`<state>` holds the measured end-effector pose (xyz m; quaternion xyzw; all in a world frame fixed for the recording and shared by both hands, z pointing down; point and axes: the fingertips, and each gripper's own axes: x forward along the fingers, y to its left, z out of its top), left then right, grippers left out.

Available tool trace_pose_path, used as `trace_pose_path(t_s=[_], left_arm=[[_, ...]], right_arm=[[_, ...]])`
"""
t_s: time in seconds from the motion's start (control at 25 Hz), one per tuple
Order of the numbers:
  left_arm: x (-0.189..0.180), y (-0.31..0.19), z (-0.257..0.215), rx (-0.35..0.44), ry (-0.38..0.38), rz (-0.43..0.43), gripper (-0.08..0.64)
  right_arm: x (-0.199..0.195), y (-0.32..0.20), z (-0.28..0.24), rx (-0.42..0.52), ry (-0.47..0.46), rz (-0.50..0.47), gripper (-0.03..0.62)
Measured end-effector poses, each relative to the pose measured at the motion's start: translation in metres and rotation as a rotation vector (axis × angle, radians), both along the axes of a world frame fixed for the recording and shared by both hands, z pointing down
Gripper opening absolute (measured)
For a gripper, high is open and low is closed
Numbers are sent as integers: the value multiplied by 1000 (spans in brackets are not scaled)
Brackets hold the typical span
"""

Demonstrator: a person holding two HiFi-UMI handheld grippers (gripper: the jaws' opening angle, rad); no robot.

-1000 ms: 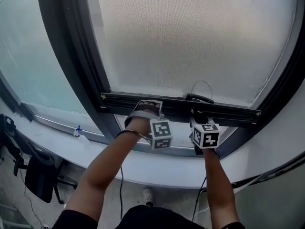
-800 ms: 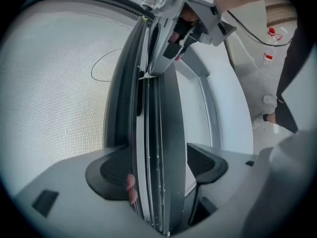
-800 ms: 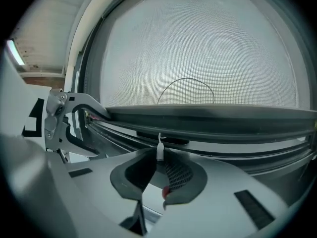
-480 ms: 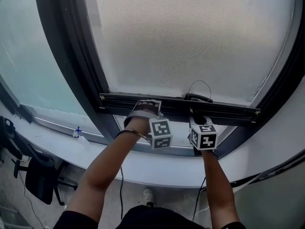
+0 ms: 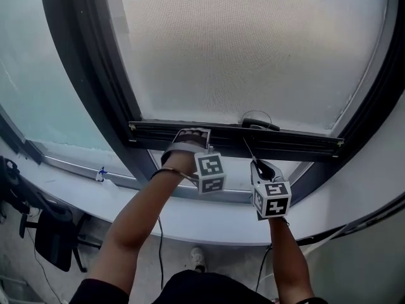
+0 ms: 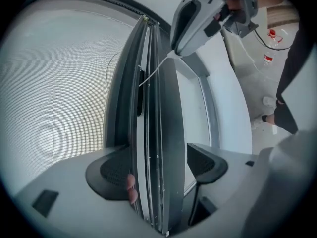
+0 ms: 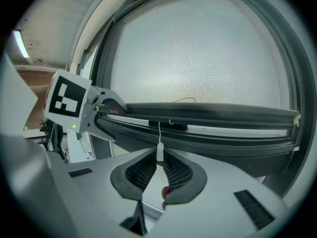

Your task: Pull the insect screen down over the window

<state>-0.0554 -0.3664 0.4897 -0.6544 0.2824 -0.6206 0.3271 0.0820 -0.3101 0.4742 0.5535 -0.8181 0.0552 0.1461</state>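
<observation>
The insect screen's grey mesh [image 5: 253,49] fills the window, ending in a dark bottom bar [image 5: 297,145]. My left gripper [image 5: 190,135] reaches up to that bar; in the left gripper view the bar [image 6: 158,133] runs between the two pads, which close on it. My right gripper [image 5: 262,168] hangs a little below the bar, shut on the white tab [image 7: 160,152] of a thin pull cord [image 5: 248,149]. The cord runs taut from the tab up to the bar [image 7: 223,114]. Seen from the left gripper, the right gripper [image 6: 174,53] holds the cord [image 6: 153,73] at its tip.
A thick dark window frame [image 5: 82,75] curves round the screen, with a frosted pane [image 5: 31,87] to its left. Below lies a pale sill [image 5: 209,217]. A dark chair [image 5: 50,233] stands on the floor at lower left. A thin wire loop [image 5: 256,116] sits above the bar.
My right gripper has closed on the cord's tab and drawn down away from the bar, stretching the cord. The left gripper stays on the bar.
</observation>
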Motion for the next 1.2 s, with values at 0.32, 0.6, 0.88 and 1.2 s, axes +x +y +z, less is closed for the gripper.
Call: trace_pose_path(t_s=[0.32, 0.6, 0.88, 1.2], left_arm=[[0, 0, 1, 0, 1, -9, 357], [0, 0, 1, -4, 3, -12, 357], [0, 0, 0, 0, 7, -12, 357], [0, 1, 1, -5, 5, -12, 357]], right_arm=[[0, 50, 81, -136, 17, 6, 46], [4, 79, 159, -300, 48, 33, 46], [16, 94, 226, -432, 99, 54, 46], [3, 101, 238, -375, 238, -57, 161]])
